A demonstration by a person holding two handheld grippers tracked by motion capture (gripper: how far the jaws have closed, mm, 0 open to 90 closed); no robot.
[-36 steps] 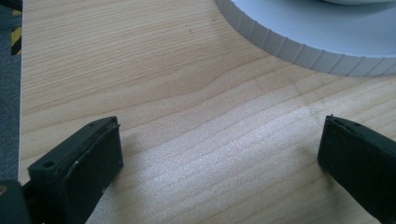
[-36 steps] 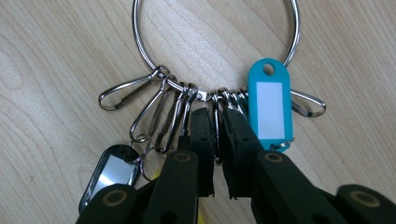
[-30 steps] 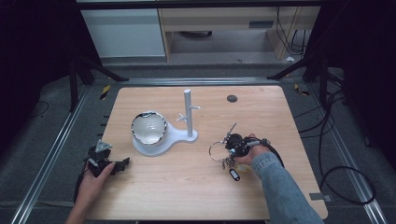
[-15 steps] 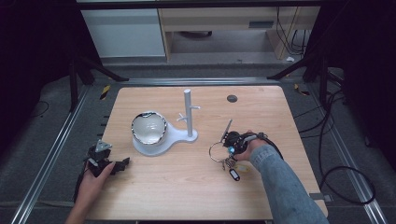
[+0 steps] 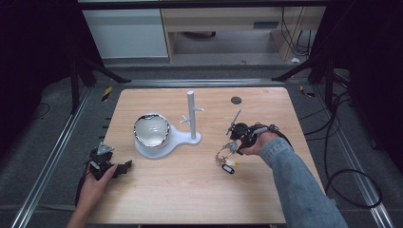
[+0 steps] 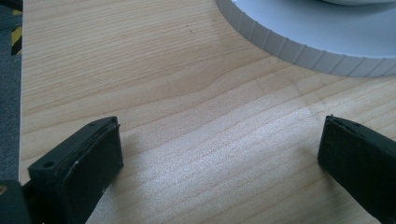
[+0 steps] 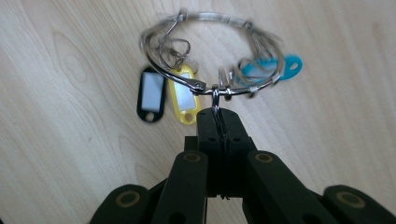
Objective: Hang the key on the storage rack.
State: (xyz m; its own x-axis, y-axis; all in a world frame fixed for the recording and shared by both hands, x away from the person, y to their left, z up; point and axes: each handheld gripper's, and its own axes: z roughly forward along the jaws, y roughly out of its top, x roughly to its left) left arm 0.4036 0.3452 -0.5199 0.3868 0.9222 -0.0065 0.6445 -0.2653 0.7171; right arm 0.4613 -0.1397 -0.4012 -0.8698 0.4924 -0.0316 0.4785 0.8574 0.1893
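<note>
My right claw [image 7: 218,116] pinches the key ring [image 7: 212,51] near the bench's [image 5: 190,190] right edge. My left claw [image 6: 219,163] rests spread at the left edge, near the white stand [image 5: 164,142].

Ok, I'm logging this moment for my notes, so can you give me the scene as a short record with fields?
surface: wooden table
stand: white stand with pegs, upright on a white base
bowl: bowl on that base
right tool: right tool shut on a small ring of the key ring
tags: black tag, yellow tag, blue tag hang from the ring
left tool: left tool open, nothing between the jaws, near the table's left edge
</note>
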